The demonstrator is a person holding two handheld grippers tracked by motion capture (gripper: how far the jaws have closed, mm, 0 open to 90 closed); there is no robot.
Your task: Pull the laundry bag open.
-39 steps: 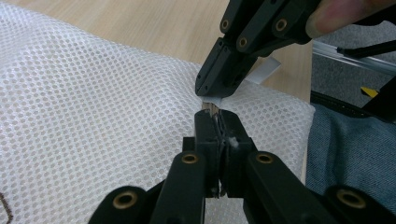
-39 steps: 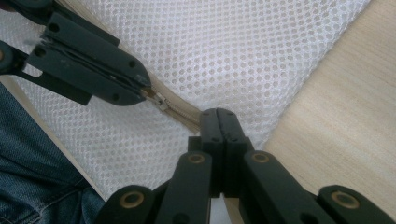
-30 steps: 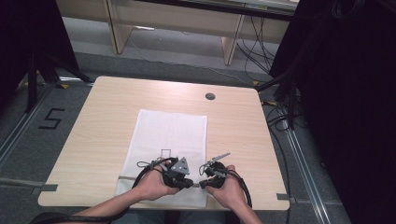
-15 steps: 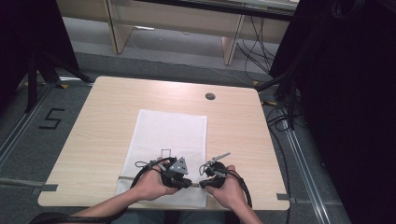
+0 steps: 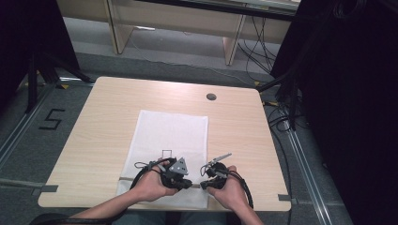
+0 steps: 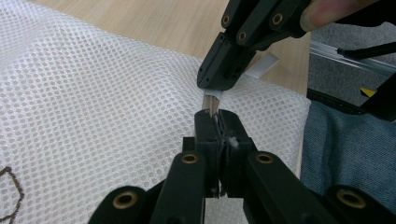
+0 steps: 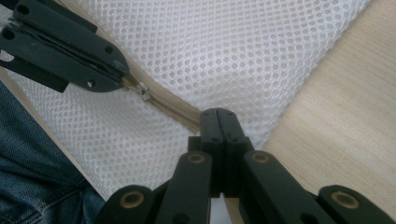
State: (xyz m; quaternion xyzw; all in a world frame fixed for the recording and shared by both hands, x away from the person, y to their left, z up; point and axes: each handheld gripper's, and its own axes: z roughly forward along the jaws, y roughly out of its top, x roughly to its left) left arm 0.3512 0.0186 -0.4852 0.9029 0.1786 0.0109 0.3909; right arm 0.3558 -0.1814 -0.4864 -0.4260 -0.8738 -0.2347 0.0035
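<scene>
Light wooden table point(image 5: 103, 126), seen from above, with white mesh laundry bag point(image 5: 171, 136) spread flat.
Lies lengthwise down the middle toward the near edge, beige zipper point(image 7: 175, 108) across its near end; round dark grommet hole point(image 5: 211, 96) farther back.

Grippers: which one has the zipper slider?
The left gripper: the metal zipper slider sits at its jaw tips. The right gripper pinches bare beige zipper tape farther along.
</scene>
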